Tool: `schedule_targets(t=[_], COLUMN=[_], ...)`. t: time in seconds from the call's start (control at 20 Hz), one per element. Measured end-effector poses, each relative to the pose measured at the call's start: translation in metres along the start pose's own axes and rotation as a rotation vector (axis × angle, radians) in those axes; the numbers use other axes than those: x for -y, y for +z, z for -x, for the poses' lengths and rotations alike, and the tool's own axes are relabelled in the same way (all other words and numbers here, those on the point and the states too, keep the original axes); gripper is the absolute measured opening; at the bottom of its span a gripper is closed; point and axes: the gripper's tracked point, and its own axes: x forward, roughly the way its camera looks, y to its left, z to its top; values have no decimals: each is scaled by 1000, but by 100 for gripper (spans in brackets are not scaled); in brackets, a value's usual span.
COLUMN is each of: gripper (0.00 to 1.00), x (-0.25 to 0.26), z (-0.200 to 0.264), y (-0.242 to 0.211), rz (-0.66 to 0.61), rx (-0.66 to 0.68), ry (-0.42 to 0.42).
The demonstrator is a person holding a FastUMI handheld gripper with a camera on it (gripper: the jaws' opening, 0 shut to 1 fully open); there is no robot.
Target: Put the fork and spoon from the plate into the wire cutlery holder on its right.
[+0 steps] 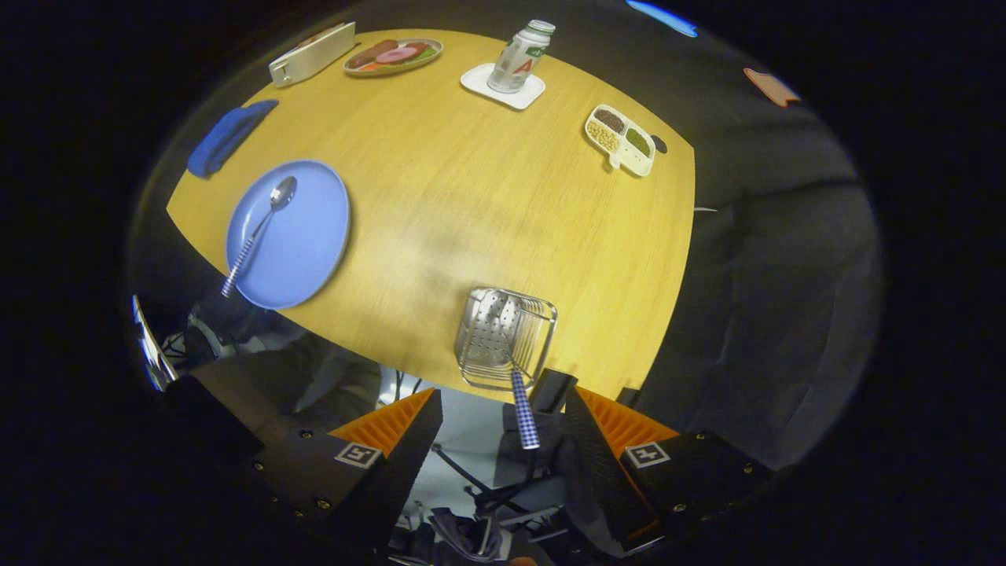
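Standing in the silver wire cutlery holder [504, 339], the checked-handle fork [523, 409] leans free between wide-open fingers [503, 428] (holding nothing).

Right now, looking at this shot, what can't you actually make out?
- Fork head, gripper view: inside the wire cutlery holder, lost among wires and perforated metal.
- Three-part dish contents: too small to identify.
- Bottle label: too small and far.
- Spoon on the blue plate: clear.
- Gripper: fingers open, touching nothing.
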Motion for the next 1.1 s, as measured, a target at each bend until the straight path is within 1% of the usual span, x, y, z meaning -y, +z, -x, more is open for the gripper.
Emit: schedule_targets(t=[0.1,0.15,0.35,0.5,0.55,0.7,1.1], gripper=[97,97,97,97,97,97,97], x=[-18,-30,-74,-121,-133,-165,-225], z=[1,2,11,10,11,12,15], y=[4,7,30,35,37,45,64], rz=[19,7,-117,-220,-233,-248,-260], rx=[30,48,186,230,239,260,284], ry=[10,26,81,176,190,228,273])
